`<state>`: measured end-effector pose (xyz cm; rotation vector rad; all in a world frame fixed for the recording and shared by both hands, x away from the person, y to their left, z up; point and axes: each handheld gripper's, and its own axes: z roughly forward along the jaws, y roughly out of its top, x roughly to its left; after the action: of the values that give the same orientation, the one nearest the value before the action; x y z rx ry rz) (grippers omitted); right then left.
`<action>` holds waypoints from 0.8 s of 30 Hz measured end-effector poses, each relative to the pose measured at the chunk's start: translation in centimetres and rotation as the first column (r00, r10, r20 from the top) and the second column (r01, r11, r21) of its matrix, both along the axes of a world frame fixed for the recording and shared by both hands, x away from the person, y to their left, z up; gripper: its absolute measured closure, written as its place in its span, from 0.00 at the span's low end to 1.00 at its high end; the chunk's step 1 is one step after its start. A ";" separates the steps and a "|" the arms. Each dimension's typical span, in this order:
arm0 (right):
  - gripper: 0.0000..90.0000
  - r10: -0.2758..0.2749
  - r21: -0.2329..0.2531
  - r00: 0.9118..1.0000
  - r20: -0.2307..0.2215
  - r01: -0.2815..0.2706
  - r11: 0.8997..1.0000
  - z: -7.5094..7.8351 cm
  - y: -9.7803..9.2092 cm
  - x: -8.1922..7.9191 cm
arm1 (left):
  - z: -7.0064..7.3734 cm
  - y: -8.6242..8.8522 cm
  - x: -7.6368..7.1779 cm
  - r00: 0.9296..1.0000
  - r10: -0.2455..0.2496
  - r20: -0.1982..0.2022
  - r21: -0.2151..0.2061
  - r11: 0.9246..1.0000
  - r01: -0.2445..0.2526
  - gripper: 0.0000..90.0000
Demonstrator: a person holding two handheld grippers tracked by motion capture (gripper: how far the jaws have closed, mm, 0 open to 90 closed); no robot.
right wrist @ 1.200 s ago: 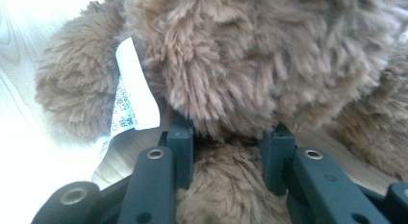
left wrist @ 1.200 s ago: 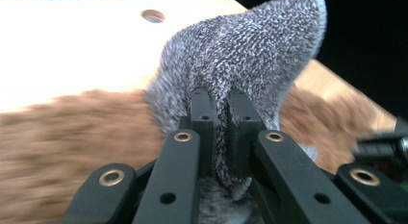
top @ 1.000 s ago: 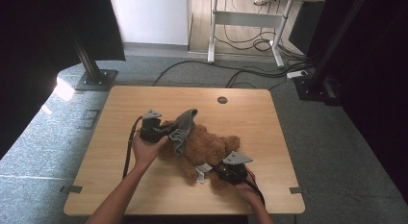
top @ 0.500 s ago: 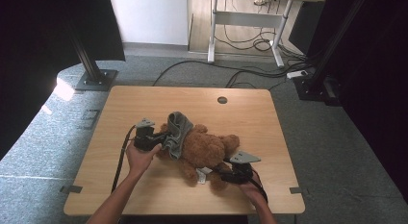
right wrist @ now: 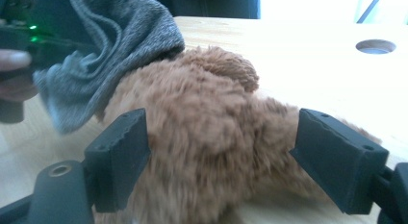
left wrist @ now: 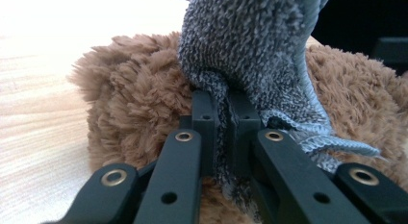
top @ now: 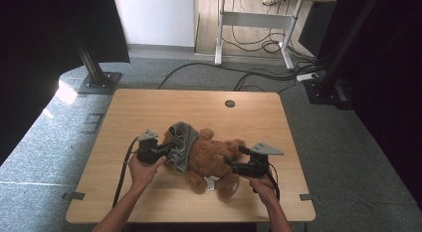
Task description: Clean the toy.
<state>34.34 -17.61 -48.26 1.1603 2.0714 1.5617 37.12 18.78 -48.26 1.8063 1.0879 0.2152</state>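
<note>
Clamped on a bunched fold of one grey towel (left wrist: 250, 46), the left gripper (top: 166, 150) holds the cloth draped over the end of the single brown teddy bear (top: 211, 157) nearest it. Beyond, the bear's long axis runs across the wooden table (top: 149, 105) toward the right gripper (top: 230, 163), whose jaws stand spread wide around its far end, not yet closed.
</note>
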 end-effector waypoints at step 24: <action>0.49 0.088 -0.168 0.995 -0.037 -0.093 0.981 -2.7 4.8 -0.4 | 1.7 0.1 -1.3 0.998 -0.053 -0.018 -0.040 0.998 0.052 0.92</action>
<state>33.96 -12.79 -50.94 1.0482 2.2560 1.3816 35.80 18.86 -46.53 1.8022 1.0493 0.1445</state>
